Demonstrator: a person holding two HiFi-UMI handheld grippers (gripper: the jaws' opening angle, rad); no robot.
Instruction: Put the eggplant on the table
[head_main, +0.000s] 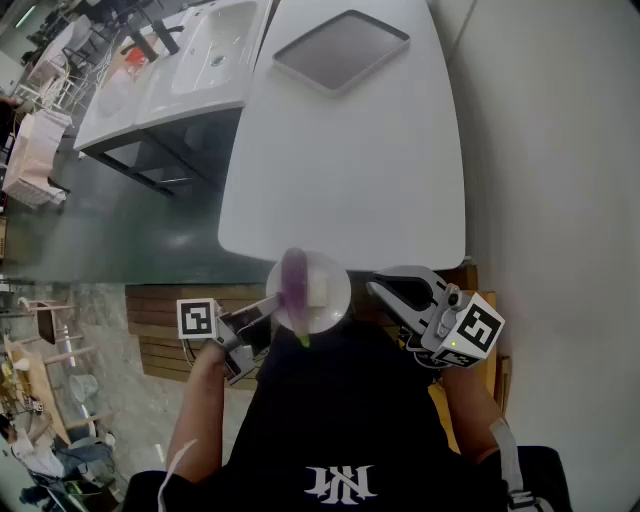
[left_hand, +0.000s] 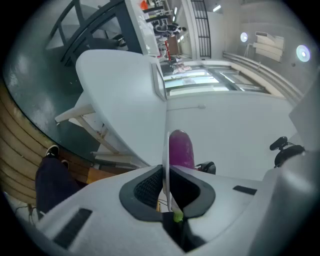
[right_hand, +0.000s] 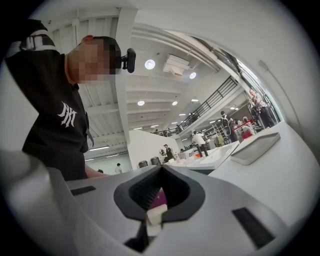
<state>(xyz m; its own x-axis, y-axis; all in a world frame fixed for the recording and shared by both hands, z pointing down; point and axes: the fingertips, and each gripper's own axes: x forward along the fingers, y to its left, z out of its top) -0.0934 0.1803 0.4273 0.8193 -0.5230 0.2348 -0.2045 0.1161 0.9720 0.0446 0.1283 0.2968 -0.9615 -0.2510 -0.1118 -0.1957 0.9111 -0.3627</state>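
Observation:
A purple eggplant (head_main: 295, 280) with a green stem lies on a white plate (head_main: 332, 305) held in front of the person's body, just short of the white table's (head_main: 350, 170) near edge. My left gripper (head_main: 268, 310) is shut on the plate's left rim. In the left gripper view the rim (left_hand: 166, 145) runs edge-on between the jaws (left_hand: 167, 175), with the eggplant (left_hand: 181, 150) beyond. My right gripper (head_main: 375, 288) hangs just right of the plate with its jaws shut. In the right gripper view (right_hand: 161, 172) a bit of purple (right_hand: 160, 199) and a white piece show past the jaws.
A grey tray (head_main: 342, 48) lies at the far end of the table, also the tray (right_hand: 255, 145) in the right gripper view. White sink units (head_main: 190, 60) stand to the table's left. Wooden slats (head_main: 165, 320) lie below the left gripper. People stand far off in the hall.

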